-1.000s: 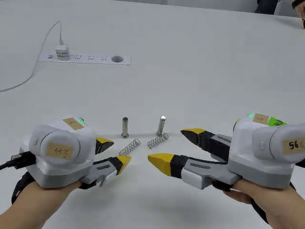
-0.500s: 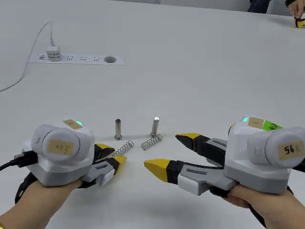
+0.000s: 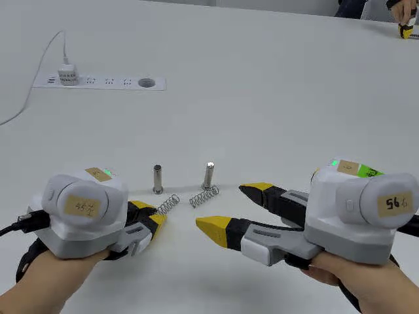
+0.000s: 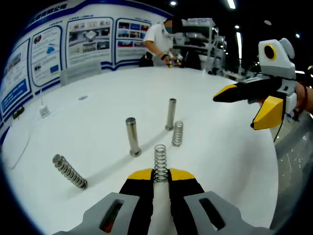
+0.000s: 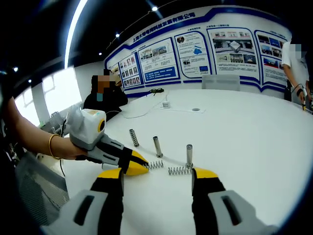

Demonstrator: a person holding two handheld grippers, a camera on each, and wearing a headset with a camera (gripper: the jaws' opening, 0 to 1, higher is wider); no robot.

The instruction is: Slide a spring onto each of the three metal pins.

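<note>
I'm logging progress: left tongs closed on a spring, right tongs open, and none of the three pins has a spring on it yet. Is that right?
Not quite: the left gripper view shows one loaded pin already wearing a spring; only the middle pin and far pin are bare. The left tongs are closed on a loose spring, the right tongs open.

Big white bench [image 3: 275, 98] all over, 1 power strip [image 3: 98, 82] plugged in at the upper left. In the right gripper view, blue-trimmed poster boards [image 5: 195, 49] line the top wall, with spot lights [image 5: 154, 8] on a dark ceiling.
</note>
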